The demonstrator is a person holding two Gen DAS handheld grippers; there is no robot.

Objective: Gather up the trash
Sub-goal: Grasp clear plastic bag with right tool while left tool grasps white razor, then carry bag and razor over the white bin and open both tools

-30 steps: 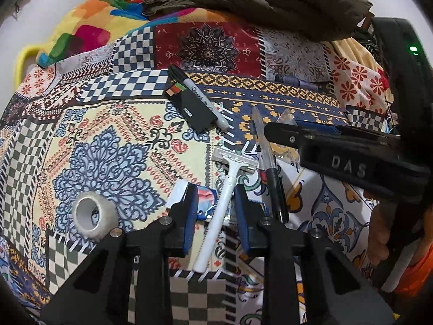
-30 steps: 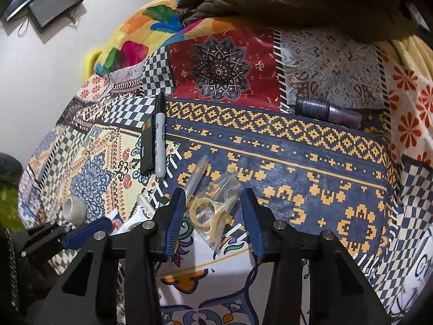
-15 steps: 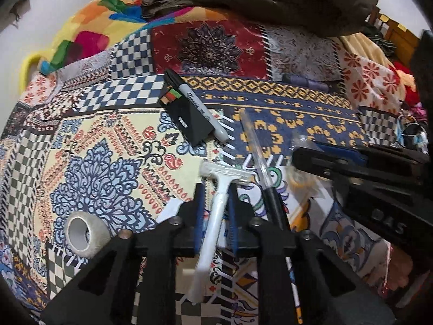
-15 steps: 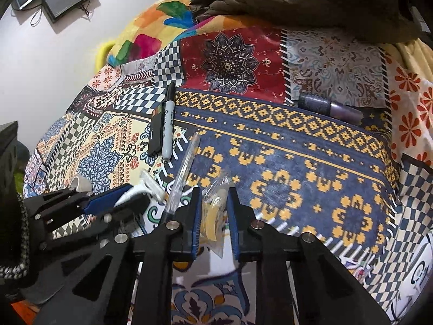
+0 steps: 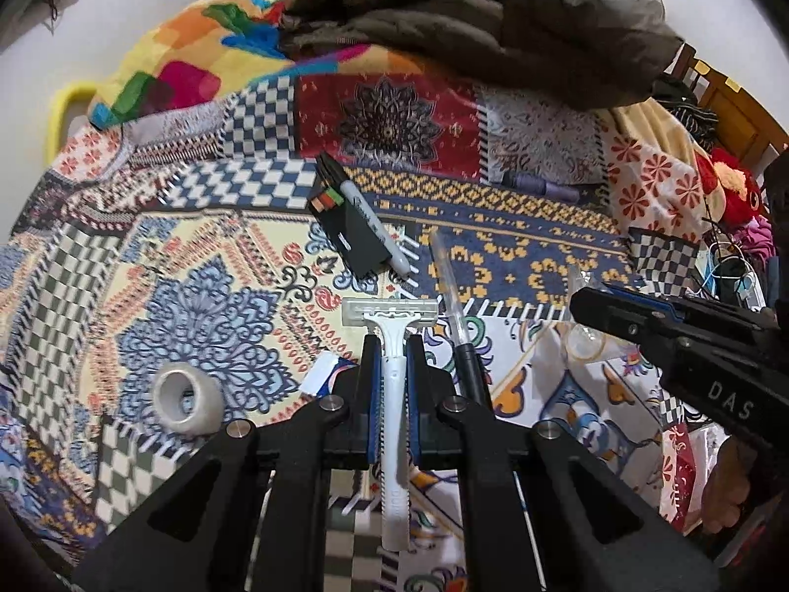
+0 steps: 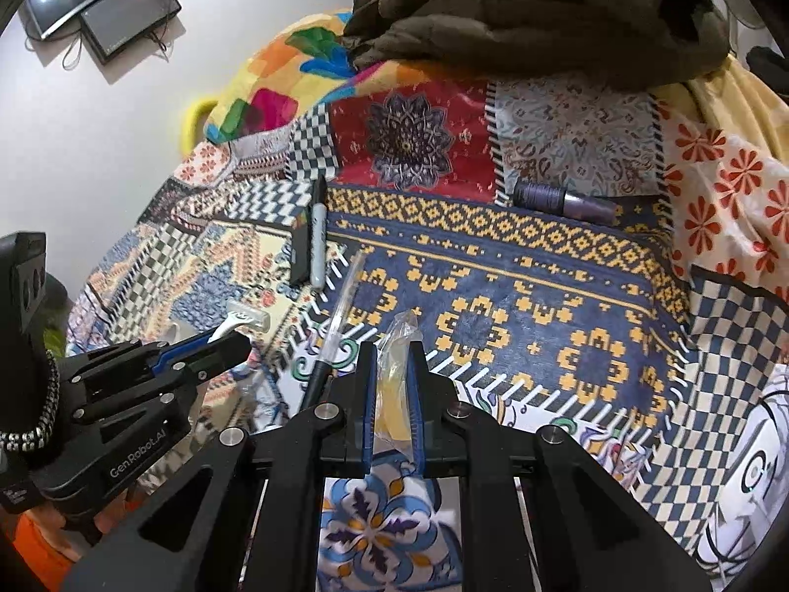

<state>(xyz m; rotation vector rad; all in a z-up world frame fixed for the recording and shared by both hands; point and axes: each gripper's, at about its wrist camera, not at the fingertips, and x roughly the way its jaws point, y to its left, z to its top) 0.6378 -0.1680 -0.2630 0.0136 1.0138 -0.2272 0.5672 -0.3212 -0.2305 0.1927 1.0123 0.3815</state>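
White plastic shows between the blue pads of the left gripper: its jaws have just been closing and are now clamped on the handle of a white disposable razor, whose head sticks out past the fingertips and whose tail hangs back below them. The right gripper has likewise just been closing, and its jaws are pressed on a small clear plastic bag with something yellowish inside; the bag's crumpled top pokes up between the pads.

Both pieces of trash are therefore in the grippers, just over the patchwork patterned bedspread on which the other things lie. A clear-barrelled pen with a black end lies just beside the razor. Farther off are a grey marker resting against a flat black card case, a roll of pale tape and a purple cylinder. A dark jacket is heaped at the head of the bed.

The step in hand looks like the pick-up itself: both grasps are made and the lift is starting. Next, each hand probably needs to carry its item clear of the bedspread to a bin or bag, which no view shows. The razor is held near its head, so it may pivot, and the slick bag could slip if the squeeze eases.
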